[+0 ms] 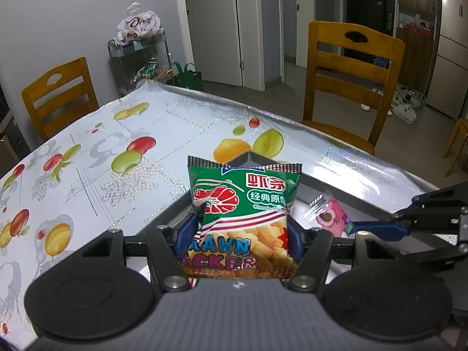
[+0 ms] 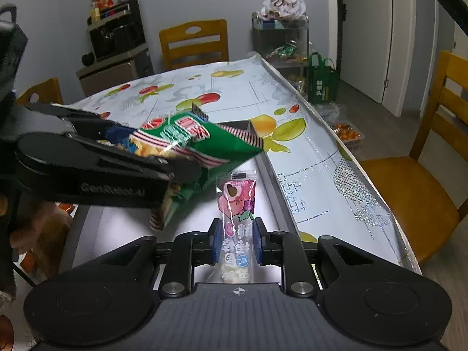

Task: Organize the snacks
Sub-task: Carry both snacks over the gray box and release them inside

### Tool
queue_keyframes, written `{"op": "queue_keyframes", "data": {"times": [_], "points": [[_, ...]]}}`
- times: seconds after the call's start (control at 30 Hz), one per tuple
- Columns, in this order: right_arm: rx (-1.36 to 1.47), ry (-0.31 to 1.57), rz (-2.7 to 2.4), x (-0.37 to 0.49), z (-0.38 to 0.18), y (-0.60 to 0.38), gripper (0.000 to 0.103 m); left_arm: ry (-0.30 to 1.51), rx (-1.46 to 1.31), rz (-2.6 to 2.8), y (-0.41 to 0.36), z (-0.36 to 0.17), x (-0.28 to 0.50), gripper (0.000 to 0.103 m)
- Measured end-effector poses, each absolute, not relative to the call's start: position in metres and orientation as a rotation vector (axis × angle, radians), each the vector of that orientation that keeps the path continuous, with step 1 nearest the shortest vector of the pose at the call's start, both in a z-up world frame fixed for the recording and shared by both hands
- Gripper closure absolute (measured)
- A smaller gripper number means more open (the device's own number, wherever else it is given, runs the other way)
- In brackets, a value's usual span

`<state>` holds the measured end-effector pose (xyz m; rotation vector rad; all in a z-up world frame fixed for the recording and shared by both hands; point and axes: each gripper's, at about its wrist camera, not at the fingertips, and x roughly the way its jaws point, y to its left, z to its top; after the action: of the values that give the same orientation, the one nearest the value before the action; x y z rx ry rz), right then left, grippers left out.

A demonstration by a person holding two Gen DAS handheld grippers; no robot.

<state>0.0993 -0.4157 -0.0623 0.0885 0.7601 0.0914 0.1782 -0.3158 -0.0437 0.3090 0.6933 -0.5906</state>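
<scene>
My left gripper point(image 1: 237, 234) is shut on a green prawn cracker bag point(image 1: 245, 204) and holds it upright above a grey box point(image 1: 321, 184). The bag also shows in the right wrist view point(image 2: 201, 143), with the left gripper point(image 2: 140, 152) coming in from the left. My right gripper point(image 2: 235, 239) is shut on a slim pink candy packet point(image 2: 238, 204) and holds it over the box's white floor point(image 2: 122, 228). The packet point(image 1: 330, 216) and the right gripper's blue fingertip point(image 1: 377, 228) appear at the right of the left wrist view.
The table has a fruit-print cloth point(image 1: 117, 146). Wooden chairs stand around it point(image 1: 351, 82) point(image 1: 58, 93) point(image 2: 433, 158). A metal rack with snacks and a Dove bag point(image 2: 280, 29) stands by the wall. A crate of oranges point(image 2: 348, 134) sits on the floor.
</scene>
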Motion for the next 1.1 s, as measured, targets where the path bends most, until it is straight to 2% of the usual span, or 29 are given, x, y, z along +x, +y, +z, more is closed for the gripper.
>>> {"op": "queue_keyframes", "data": {"times": [0.1,0.23,0.4,0.5,0.67,0.73,1.1], "points": [[0.090,0.758,0.088,0.100,-0.063,-0.416,0.079,0.694,0.305,-0.584,-0.316,-0.044,0.179,0.040],[0.093,0.751,0.081,0.099,-0.062,-0.416,0.073,0.693,0.304,-0.587,-0.315,-0.043,0.178,0.038],[0.106,0.741,0.072,0.096,-0.058,-0.417,0.065,0.648,0.295,-0.591,-0.310,-0.036,0.170,0.015],[0.107,0.736,0.070,0.094,-0.056,-0.416,0.061,0.637,0.308,-0.587,-0.308,-0.032,0.165,0.014],[0.110,0.707,0.077,0.086,-0.047,-0.413,0.032,0.631,0.302,-0.578,-0.300,-0.027,0.158,0.010],[0.091,0.695,0.074,0.083,-0.044,-0.410,0.028,0.626,0.293,-0.572,-0.295,-0.024,0.155,0.010],[0.085,0.663,0.072,0.069,-0.028,-0.398,0.018,0.594,0.263,-0.576,-0.265,-0.004,0.130,0.009]]}}
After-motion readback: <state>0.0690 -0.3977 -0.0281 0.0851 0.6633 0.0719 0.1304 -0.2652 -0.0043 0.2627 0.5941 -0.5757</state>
